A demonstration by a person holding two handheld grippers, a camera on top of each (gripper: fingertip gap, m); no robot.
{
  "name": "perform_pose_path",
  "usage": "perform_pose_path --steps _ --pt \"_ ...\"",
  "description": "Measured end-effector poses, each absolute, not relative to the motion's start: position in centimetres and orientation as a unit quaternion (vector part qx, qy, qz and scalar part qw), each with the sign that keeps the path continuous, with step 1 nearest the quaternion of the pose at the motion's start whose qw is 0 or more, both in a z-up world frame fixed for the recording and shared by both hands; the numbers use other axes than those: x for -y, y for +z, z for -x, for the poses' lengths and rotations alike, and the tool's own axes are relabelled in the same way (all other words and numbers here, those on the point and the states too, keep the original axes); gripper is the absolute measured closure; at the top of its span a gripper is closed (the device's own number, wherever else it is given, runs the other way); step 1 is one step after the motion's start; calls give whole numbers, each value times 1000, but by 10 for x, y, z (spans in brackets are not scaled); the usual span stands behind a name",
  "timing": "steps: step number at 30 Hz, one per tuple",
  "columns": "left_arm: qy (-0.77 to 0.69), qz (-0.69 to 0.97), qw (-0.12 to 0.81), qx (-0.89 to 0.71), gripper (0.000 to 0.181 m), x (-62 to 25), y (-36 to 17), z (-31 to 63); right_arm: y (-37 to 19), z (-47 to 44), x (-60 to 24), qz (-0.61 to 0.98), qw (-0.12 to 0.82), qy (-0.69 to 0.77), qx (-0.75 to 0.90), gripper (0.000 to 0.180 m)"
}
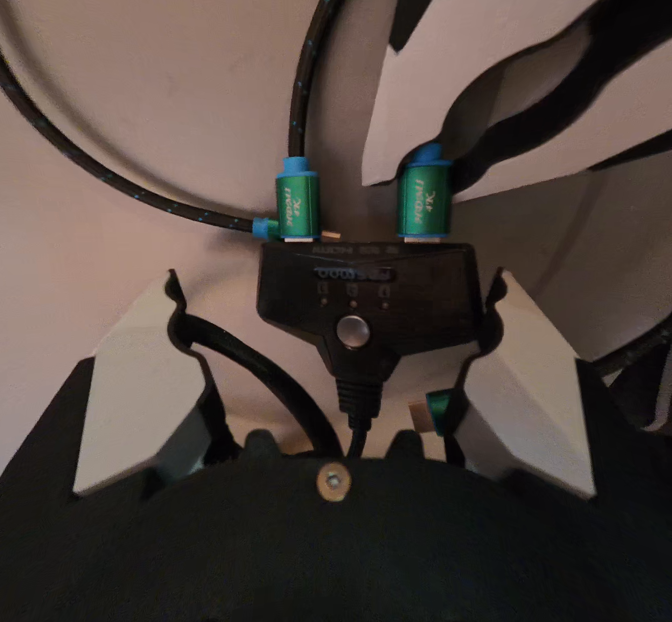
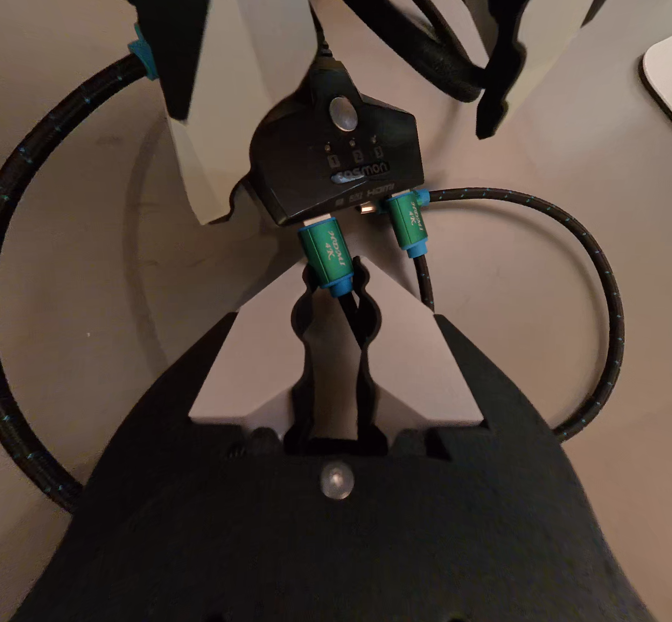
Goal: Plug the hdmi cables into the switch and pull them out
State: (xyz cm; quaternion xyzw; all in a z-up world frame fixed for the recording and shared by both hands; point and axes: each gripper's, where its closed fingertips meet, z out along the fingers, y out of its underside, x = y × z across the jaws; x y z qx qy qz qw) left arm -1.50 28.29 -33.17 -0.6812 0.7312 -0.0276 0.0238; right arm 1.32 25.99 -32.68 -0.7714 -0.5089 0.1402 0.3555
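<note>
With two green metal HDMI plugs [image 1: 297, 204] [image 1: 423, 200] seated in the black HDMI switch [image 1: 367, 288], I judge the middle port still unfilled; a third plug [image 1: 267, 228] lies beside the switch. My left gripper [image 1: 334, 313] straddles the switch, spread wide. My right gripper [image 2: 336, 277] pinches one braided cable [image 2: 349, 308] behind its plug.

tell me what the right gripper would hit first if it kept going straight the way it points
The right gripper already pinches the cable behind the green plug; straight ahead, that plug's body, then the black switch.
</note>
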Motion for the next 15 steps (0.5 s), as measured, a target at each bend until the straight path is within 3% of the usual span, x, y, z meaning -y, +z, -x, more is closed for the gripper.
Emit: perform_pose_path --steps 1,15 --pt "-31 681 12 -732 29 -281 -336 16 -328 -13 -260 770 356 137 511 164" --pt "-51 666 -46 -743 25 -271 -341 23 -306 -17 -273 759 422 143 475 165"
